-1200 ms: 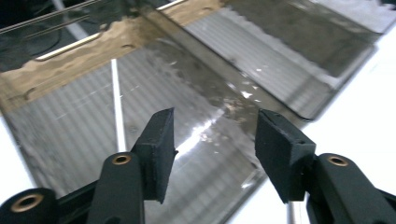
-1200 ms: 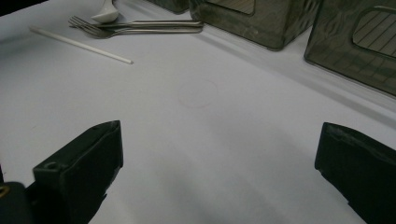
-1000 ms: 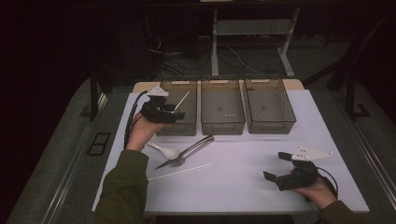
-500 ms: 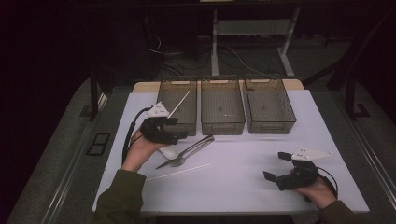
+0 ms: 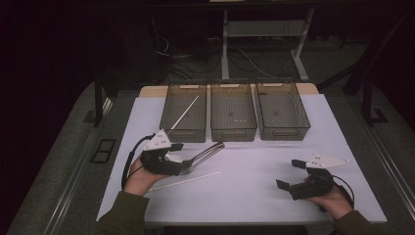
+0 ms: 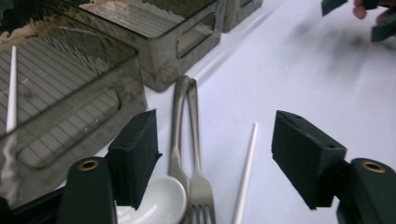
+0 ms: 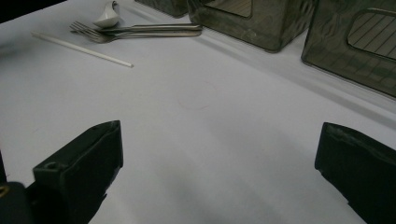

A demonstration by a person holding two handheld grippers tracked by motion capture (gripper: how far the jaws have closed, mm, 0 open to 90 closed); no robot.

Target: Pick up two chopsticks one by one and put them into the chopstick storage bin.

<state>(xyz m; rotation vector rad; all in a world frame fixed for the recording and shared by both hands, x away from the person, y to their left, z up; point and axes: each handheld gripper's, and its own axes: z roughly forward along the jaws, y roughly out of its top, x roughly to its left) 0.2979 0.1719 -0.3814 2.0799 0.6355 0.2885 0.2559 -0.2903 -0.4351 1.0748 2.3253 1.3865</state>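
My left gripper (image 5: 182, 159) hovers low over a small pile of cutlery near the table's left. Its jaws are open and have just been closing a little. Between and below them lie two metal forks (image 6: 196, 154) side by side, a white spoon (image 6: 159, 205) at their left and a thin white stick (image 6: 245, 172) at their right; the pads touch none of them. A second white stick (image 5: 185, 113) rests slanted in the left bin (image 5: 169, 128). Near the front right, my right gripper (image 5: 289, 174) is held open, with bare table between its jaws.
Three dark see-through bins stand in a row at the back: left, middle (image 5: 233, 132) and right (image 5: 284, 132). A white sheet (image 5: 254, 161) covers the table. Beyond the far edge are a dark floor, cables and a stand.
My left gripper has come back from the left bin's front toward the person and down over the spoon and forks. The stick stays in the bin. The right gripper has kept still.
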